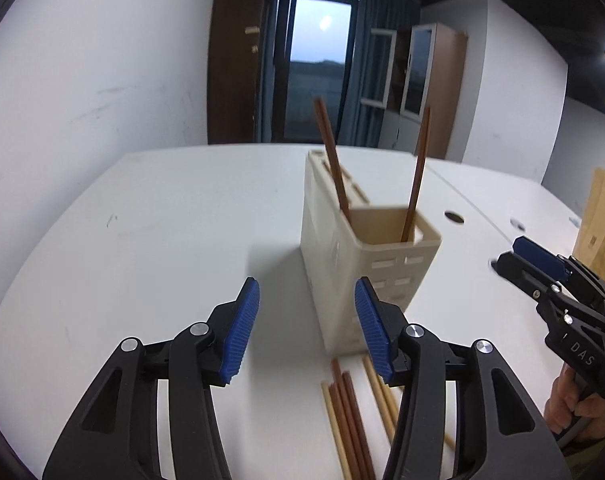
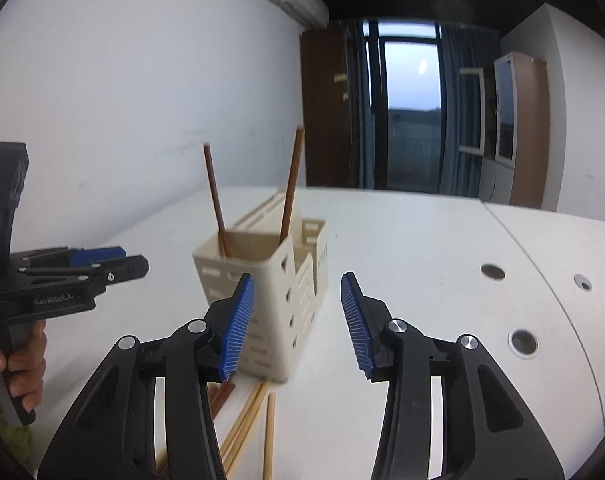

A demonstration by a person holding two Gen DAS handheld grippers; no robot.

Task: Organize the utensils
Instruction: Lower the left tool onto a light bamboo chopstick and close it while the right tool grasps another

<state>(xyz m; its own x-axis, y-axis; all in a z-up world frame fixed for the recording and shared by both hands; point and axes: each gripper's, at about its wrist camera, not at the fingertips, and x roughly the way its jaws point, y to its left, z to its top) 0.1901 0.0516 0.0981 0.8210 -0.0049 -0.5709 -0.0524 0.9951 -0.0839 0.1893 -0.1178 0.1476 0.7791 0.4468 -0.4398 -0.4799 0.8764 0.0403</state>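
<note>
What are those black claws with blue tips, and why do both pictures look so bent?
They are hand-held grippers, squeezed by a person; no robot is here. Each carries a wide-angle camera looking along its fingers, which bends the picture. One view looks past the left gripper, the other past the right gripper. Both are open and hold nothing. On the white table stands a cream utensil holder with two brown chopsticks in it. More chopsticks, brown and pale, lie loose in front of it.
</note>
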